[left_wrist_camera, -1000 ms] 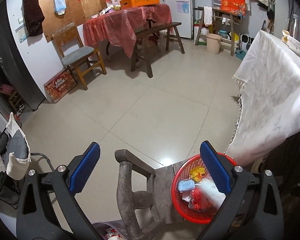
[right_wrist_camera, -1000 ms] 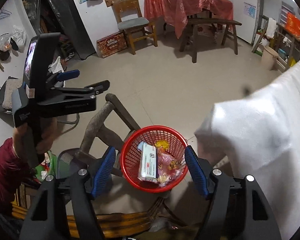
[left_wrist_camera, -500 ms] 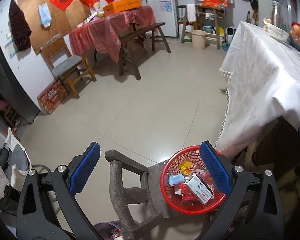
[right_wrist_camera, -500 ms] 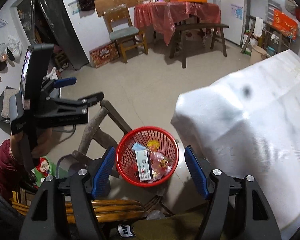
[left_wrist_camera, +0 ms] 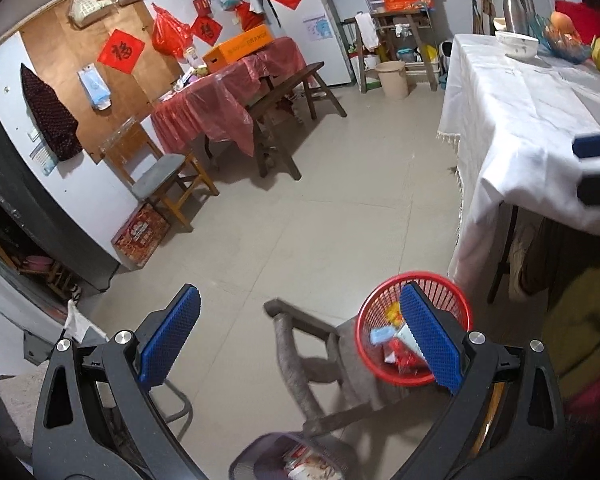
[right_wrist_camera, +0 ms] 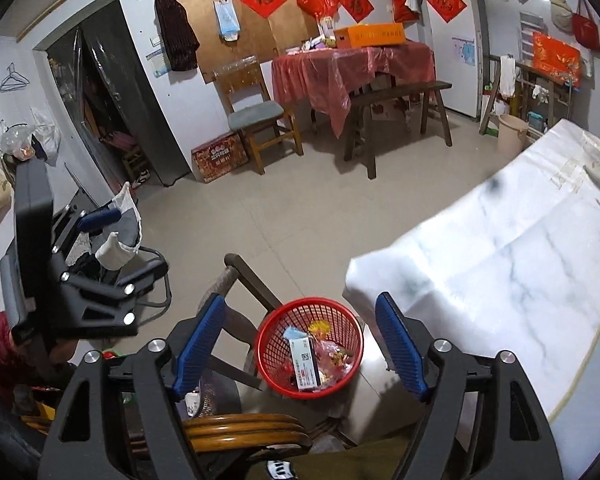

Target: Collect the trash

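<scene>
Round red plastic mesh basket (right_wrist_camera: 310, 354) of wrappers and a white carton, on a worn grey wooden chair seat (left_wrist_camera: 354, 364) beside the white-clothed table (right_wrist_camera: 500, 264). Left gripper (left_wrist_camera: 300, 340): jaws wide apart, empty. Right gripper (right_wrist_camera: 300, 346): jaws opening, nothing between them.

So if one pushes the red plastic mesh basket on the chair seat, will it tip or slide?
The red plastic mesh basket probably slides easily: it looks thin and holds only light wrappers. It sits near the edge of the grey chair seat, so a push could knock it off.
</scene>
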Demonstrator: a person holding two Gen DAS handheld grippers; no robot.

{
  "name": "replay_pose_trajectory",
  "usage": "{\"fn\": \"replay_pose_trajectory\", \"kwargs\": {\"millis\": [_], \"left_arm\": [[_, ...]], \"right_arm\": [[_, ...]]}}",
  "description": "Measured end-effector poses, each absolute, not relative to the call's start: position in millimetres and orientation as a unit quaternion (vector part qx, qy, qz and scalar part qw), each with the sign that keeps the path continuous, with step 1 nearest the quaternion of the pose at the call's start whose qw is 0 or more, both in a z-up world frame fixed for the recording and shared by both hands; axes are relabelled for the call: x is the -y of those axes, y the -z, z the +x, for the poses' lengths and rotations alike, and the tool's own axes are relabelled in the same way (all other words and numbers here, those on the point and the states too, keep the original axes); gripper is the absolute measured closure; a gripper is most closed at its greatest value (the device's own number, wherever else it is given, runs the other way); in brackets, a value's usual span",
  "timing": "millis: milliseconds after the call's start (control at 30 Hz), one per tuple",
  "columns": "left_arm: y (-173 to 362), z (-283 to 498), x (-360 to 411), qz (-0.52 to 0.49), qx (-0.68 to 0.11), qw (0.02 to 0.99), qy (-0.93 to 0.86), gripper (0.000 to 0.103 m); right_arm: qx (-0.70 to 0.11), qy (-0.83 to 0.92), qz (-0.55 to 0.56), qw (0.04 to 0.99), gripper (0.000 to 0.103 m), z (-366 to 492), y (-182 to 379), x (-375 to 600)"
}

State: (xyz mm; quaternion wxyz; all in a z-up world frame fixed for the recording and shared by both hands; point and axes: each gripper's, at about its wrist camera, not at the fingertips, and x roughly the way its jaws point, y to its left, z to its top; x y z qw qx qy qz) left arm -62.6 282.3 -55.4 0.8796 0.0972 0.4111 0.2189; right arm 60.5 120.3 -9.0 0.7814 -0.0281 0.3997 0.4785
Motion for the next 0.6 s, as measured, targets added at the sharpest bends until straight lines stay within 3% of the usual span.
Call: {"fn": "replay_pose_trajectory", "kwargs": {"millis": [267, 600], "left_arm": [[78.0, -99.3, -309.5, 0.006, -0.426, 0.88, -0.211, 0.007], [112.2, -86.9, -313.2, -0.006, -0.447, 0.874, -0.193, 0.007]], "right_arm": [[-0.4, -0.467, -0.038, 0.788, 0.017, 32.5, 0.0, -129.8], [-0.479, -0.447, -0.077, 0.752, 0.016, 19.5, 69.1, -168.6]]}}
